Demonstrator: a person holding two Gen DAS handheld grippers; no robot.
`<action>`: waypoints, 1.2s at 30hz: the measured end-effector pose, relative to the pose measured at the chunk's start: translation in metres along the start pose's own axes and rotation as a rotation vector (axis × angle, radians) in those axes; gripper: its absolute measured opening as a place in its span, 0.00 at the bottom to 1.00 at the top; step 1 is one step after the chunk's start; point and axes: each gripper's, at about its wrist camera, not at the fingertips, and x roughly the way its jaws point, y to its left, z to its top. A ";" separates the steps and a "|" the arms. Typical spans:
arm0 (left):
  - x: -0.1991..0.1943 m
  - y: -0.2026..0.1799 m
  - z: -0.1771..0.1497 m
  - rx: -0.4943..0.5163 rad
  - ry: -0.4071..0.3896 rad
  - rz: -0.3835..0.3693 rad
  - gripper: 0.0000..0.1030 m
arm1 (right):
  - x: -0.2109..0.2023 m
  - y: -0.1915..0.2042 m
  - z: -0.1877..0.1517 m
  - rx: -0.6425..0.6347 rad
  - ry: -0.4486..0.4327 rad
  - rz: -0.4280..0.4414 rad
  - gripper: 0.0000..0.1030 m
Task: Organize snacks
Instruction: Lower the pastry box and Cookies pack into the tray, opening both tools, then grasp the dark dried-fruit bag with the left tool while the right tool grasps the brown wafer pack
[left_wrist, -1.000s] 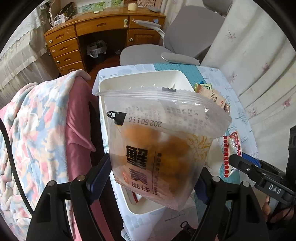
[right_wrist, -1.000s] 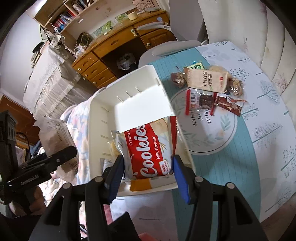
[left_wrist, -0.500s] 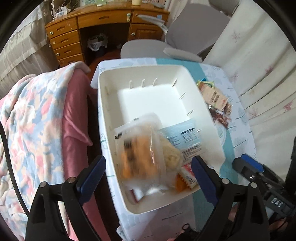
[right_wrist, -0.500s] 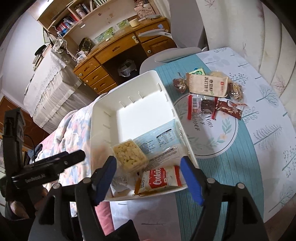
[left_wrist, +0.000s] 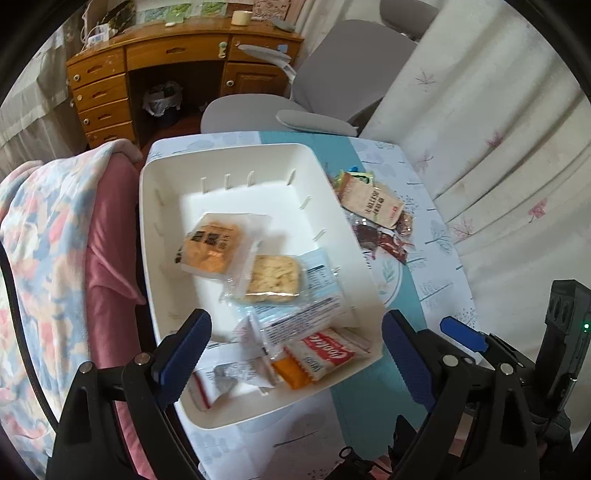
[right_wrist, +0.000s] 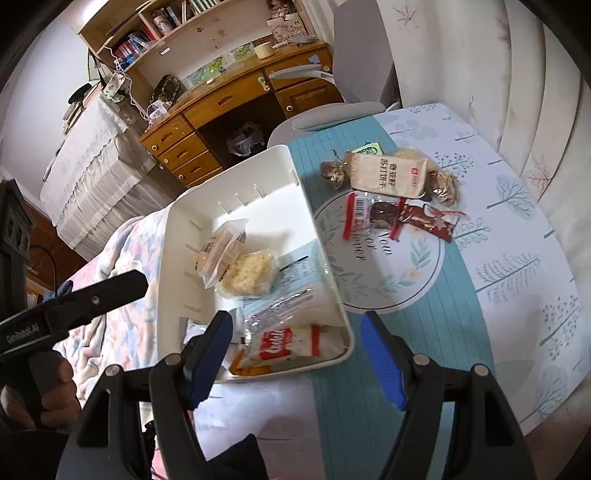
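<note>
A white bin (left_wrist: 236, 158) (right_wrist: 284, 162) stands on the table's left part. Inside lie an orange snack bag (left_wrist: 210, 247) (right_wrist: 218, 247), a clear pack of pale crackers (left_wrist: 273, 277) (right_wrist: 251, 273), a red Cookies pack (left_wrist: 328, 354) (right_wrist: 288, 341) and other wrappers. My left gripper (left_wrist: 295, 350) is open and empty above the bin's near end. My right gripper (right_wrist: 295, 350) is open and empty over the bin's near right corner. Loose snacks, among them a beige biscuit pack (left_wrist: 373, 205) (right_wrist: 388, 175) and dark red wrappers (right_wrist: 424, 219), lie on the table right of the bin.
The table wears a teal-and-white cloth (right_wrist: 498, 266) with a round print. A blanket-covered seat (left_wrist: 48, 236) is left of the bin. A grey chair (left_wrist: 314, 74) and a wooden desk (left_wrist: 166, 62) stand behind. A curtain (left_wrist: 480, 110) hangs to the right.
My left gripper opened and the orange snack bag dropped into the bin. My right gripper let go of the Cookies pack, which now lies at the bin's near end. Both grippers pulled back.
</note>
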 end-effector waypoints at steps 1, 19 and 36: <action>0.001 -0.005 0.000 0.003 0.000 0.004 0.90 | -0.001 -0.003 0.000 -0.004 -0.001 0.000 0.70; 0.033 -0.095 0.010 -0.001 0.001 0.026 0.90 | -0.020 -0.063 0.023 -0.203 -0.063 0.025 0.70; 0.104 -0.159 0.049 -0.023 0.048 0.139 0.90 | 0.009 -0.130 0.049 -0.455 -0.125 0.062 0.70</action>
